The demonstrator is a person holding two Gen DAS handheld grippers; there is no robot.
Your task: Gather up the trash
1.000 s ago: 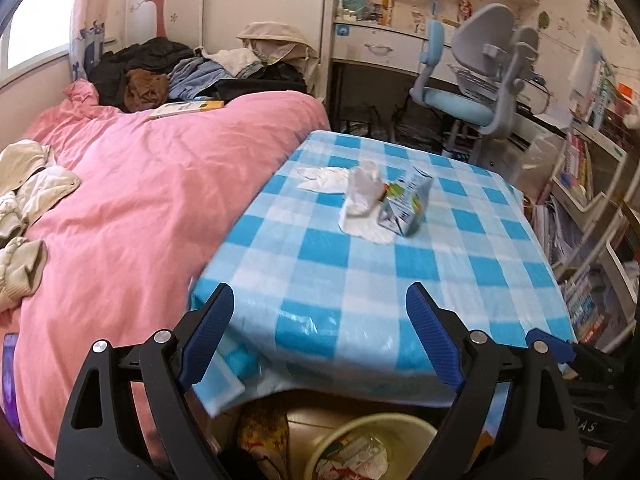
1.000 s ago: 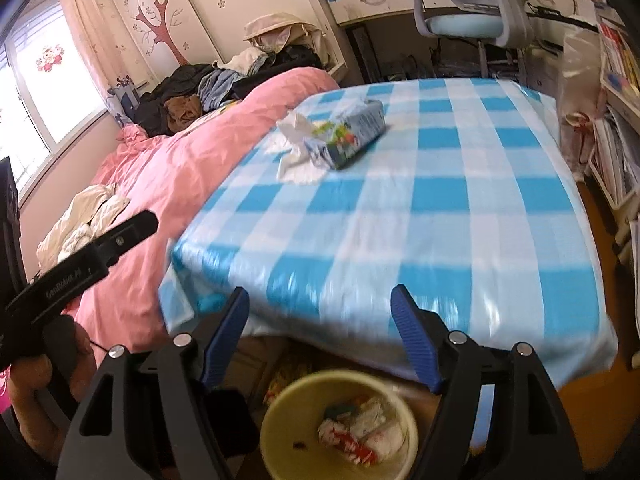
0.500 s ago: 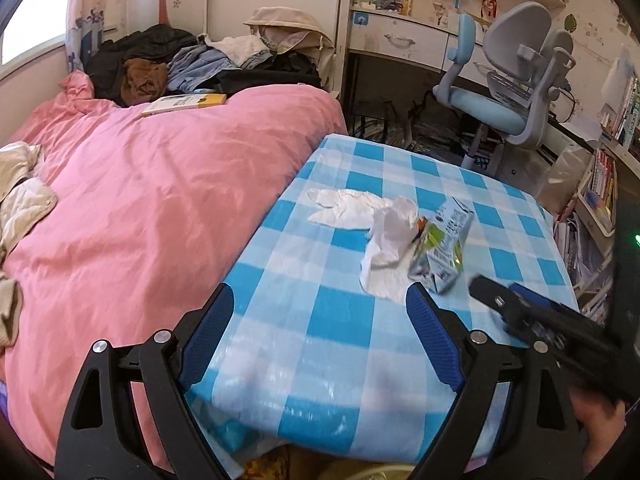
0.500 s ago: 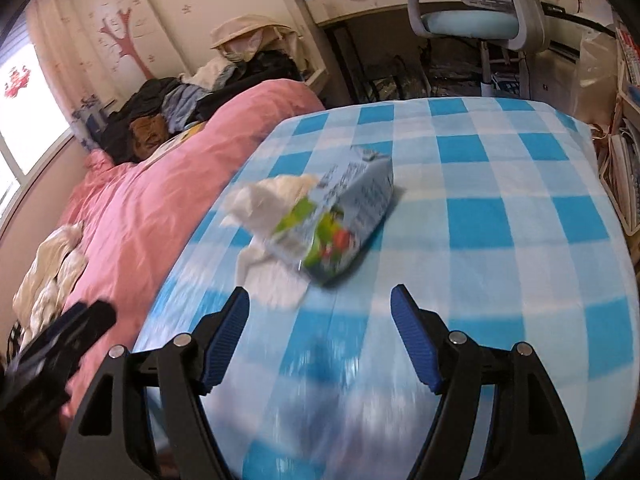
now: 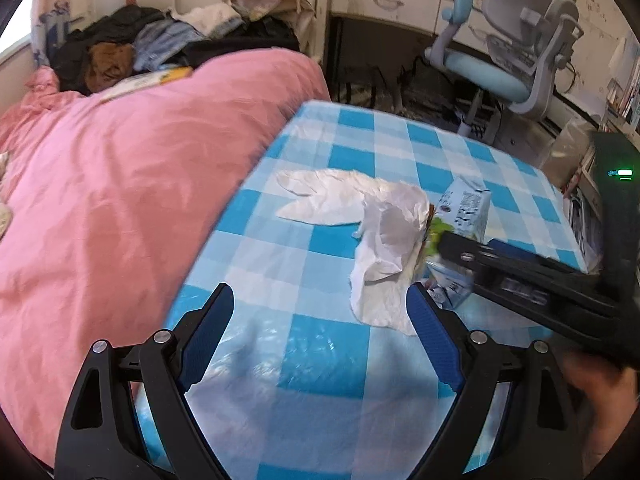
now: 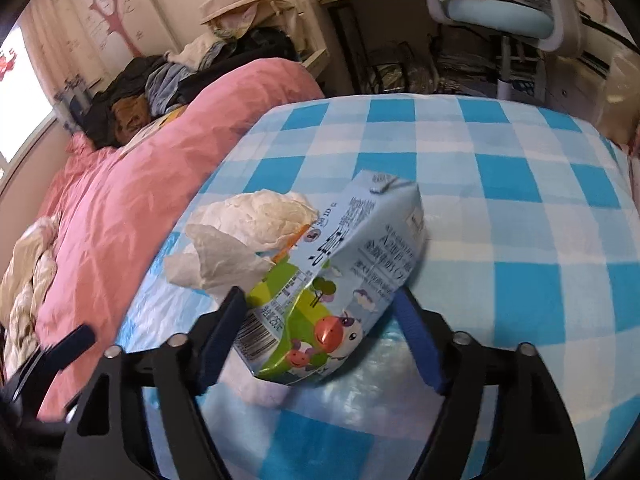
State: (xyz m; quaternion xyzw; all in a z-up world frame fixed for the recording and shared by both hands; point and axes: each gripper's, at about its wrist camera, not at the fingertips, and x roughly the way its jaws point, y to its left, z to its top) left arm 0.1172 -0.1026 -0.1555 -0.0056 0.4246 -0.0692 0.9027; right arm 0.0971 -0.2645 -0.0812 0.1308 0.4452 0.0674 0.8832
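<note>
A light blue and green milk carton lies on its side on the blue checked table, against a crumpled white tissue. My right gripper has the carton's near end between its fingers and its jaws are closing; I cannot see firm pressing. In the left wrist view the carton is partly hidden by the right gripper's finger. My left gripper hovers open over the table, just short of the crumpled tissue. A flatter tissue lies beyond.
A bed with a pink cover runs along the table's left edge, with a pile of clothes at its far end. A blue and grey desk chair stands behind the table, and shelves fill the right side.
Both grippers have moved forward from the table's near edge over its top, and the bin below has left view. The right gripper has reached the carton and its jaws have narrowed.
</note>
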